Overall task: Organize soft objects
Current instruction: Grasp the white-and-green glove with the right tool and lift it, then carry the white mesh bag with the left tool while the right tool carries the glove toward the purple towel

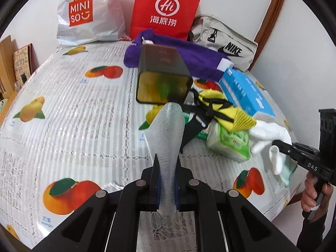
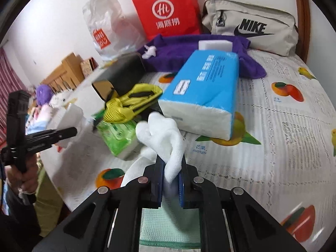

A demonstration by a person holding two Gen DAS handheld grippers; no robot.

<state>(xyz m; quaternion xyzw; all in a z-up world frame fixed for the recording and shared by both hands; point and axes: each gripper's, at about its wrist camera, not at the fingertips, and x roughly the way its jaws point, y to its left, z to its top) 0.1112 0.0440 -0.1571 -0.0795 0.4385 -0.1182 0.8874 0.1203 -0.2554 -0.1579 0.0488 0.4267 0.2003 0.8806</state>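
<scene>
L gripper (image 1: 167,180) fingers were pinched on a white foam net sleeve (image 1: 168,130), lower centre of the left view. R gripper (image 2: 170,176) fingers were pinched on a white sock (image 2: 166,138), centre of the right view, by the table (image 1: 63,113) edge. Clutter filled mid-right: tissue pack (image 2: 201,96), green wipes (image 2: 119,136), purple towel (image 2: 184,52). The left half of the table lay open.

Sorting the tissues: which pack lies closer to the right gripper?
The green pack, beside the white cloth it holds; the blue pack lies further back.
</scene>
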